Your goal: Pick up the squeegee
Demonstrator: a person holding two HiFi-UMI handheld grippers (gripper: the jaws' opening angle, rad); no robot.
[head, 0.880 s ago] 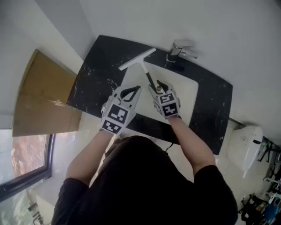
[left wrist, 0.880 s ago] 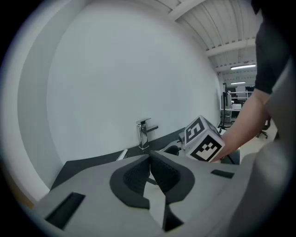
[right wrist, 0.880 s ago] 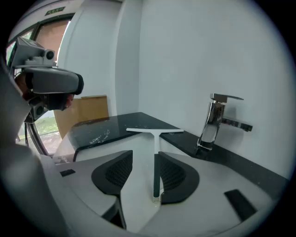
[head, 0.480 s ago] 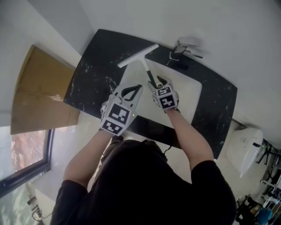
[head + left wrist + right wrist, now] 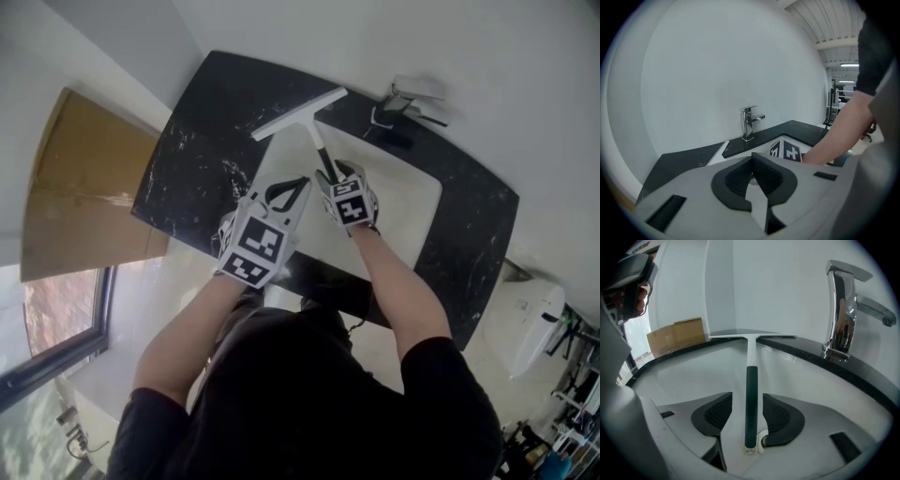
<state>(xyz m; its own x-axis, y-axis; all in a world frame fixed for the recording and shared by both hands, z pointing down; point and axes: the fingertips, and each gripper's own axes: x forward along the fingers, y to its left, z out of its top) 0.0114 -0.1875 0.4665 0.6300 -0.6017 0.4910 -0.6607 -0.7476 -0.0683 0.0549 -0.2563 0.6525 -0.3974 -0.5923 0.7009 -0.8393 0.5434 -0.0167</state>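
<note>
**Item:** squeegee (image 5: 302,117), one piece.
- The white blade bar lies flat and slanted on the black, white-flecked countertop (image 5: 192,164). It sits at the far rim of the basin, with its right end nearer the faucet.
- The handle runs from the middle of the blade down into the white basin (image 5: 405,211). Its upper part is white and its lower part is a dark grip sleeve with a pale end.

**Right gripper** (image 5: 339,174)
- It points steeply down into the basin along the line of the handle.
- Its jaws are spread wide, with one dark ribbed pad on each side of the dark grip sleeve.
- In the right gripper view a gap shows on both sides of the sleeve, so neither pad touches it. The squeegee is straddled but not clamped.
- The end of the handle lies near the root of the jaws.

**Left gripper** (image 5: 298,185)
- It is just beside the right gripper, on its left, over the near-left part of the basin.
- Its jaws are closed tip to tip with nothing between them.

**Markings:** each gripper's cube carries black-and-white square patterns. These are the only markings that can be made out.

**Surroundings**
- A chrome faucet (image 5: 412,101) stands upright on the countertop behind the basin, against a plain white wall.
- A cardboard box (image 5: 84,202) sits left of the countertop.
- A window (image 5: 56,323) is at the lower left of the head view.
- The person wears black short sleeves, and both forearms are bare.
</note>
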